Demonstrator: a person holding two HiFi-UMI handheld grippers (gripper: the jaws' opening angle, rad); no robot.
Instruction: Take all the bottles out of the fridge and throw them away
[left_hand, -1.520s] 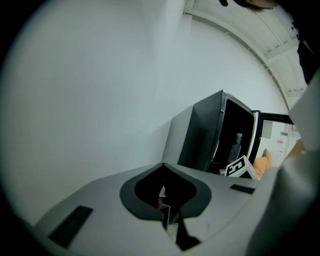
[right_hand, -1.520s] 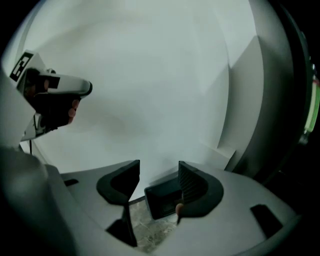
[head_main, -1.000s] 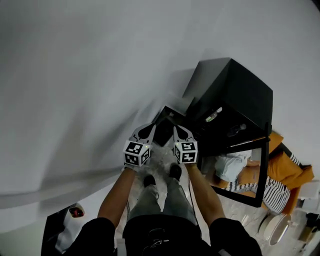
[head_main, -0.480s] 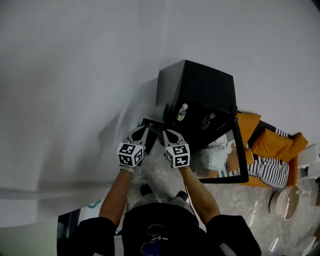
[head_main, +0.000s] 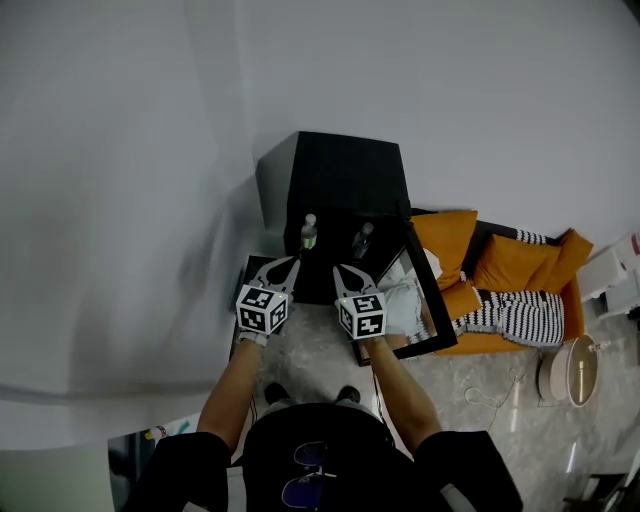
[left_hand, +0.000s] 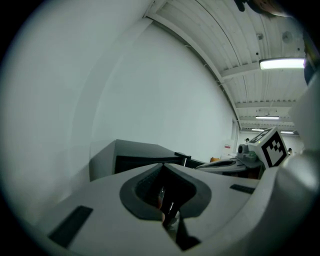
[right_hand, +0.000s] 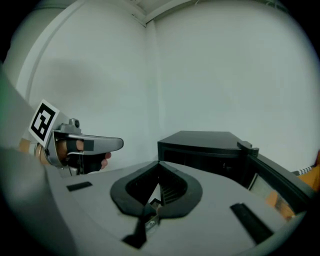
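Two bottles stand in the open front of the black fridge (head_main: 340, 175): a clear bottle (head_main: 309, 234) to the left and a dark bottle (head_main: 362, 240) to the right. Both are small in the head view. Which shelf they stand on cannot be told, and whatever is printed on them is too small to read. The rest of the fridge's inside is black shadow. Neither gripper view shows the bottles, only the dark cabinet against the white wall (head_main: 150, 150).

The glass door (head_main: 410, 300) is swung open to the right, and its lower corner is partly covered by the right hand-held gripper (head_main: 350, 275). That gripper's jaws are closed tip to tip, with nothing between them. The left hand-held gripper (head_main: 280, 272) is also closed and empty, its tips near the clear bottle but not touching it. Both point at the fridge's open front.

An orange sofa (head_main: 505, 265) behind the door is partly hidden by it. A striped cloth (head_main: 520, 315) lies on its seat.

The only print that can be made out is the black-and-white square markers on each gripper's cube. A small sign (left_hand: 227, 146) on the far wall in the left gripper view is unreadable.
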